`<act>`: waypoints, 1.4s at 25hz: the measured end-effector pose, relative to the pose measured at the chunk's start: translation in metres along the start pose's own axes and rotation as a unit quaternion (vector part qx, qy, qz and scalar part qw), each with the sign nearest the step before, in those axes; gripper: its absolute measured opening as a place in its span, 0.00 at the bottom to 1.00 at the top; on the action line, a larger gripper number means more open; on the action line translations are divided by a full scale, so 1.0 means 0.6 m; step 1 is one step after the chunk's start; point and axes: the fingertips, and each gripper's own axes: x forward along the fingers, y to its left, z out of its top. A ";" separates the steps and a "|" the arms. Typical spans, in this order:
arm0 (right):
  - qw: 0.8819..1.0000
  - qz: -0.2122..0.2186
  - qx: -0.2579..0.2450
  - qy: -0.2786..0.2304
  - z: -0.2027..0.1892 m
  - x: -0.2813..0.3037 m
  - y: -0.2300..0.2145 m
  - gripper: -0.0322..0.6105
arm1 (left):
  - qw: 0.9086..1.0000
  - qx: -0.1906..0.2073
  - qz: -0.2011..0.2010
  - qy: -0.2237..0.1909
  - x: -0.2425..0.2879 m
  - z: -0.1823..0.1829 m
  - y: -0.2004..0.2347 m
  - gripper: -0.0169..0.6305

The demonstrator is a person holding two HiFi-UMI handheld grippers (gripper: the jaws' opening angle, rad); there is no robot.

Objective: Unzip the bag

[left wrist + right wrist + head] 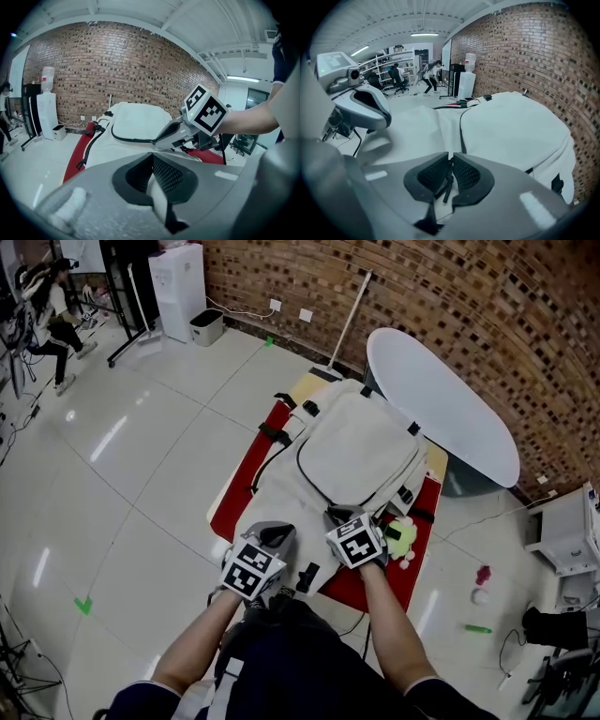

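A white backpack (361, 451) with a black zipper line (461, 136) lies flat on a red mat (239, 488). My right gripper (339, 515) is at the bag's near edge. In the right gripper view its jaws (450, 161) stand nearly together, shut on the black zipper pull cord (446, 183), which hangs between the pads. My left gripper (272, 538) is at the near left corner. In the left gripper view it (152, 164) is shut on a fold of the bag's white fabric (157, 190). The right gripper (159, 138) also shows there, tips on the zipper.
A white oval tabletop (441, 399) leans against the brick wall behind the bag. A green ball toy (403, 538) lies on the mat by my right hand and a small black item (307, 576) at the near edge. A water dispenser (178, 277) and a person (56, 320) are far left.
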 end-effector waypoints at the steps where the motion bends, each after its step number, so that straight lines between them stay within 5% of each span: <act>1: 1.000 0.005 0.005 -0.006 0.004 0.002 -0.002 0.11 | 1.000 -0.001 0.003 0.002 0.004 0.004 0.004 0.03; 13: 0.998 0.035 0.031 -0.042 0.059 0.043 -0.001 0.11 | 1.000 0.009 0.012 0.025 0.019 0.030 0.044 0.03; 35: 0.987 -0.069 0.142 -0.026 0.178 0.139 -0.021 0.11 | 0.992 0.036 -0.109 0.055 -0.002 0.010 0.183 0.03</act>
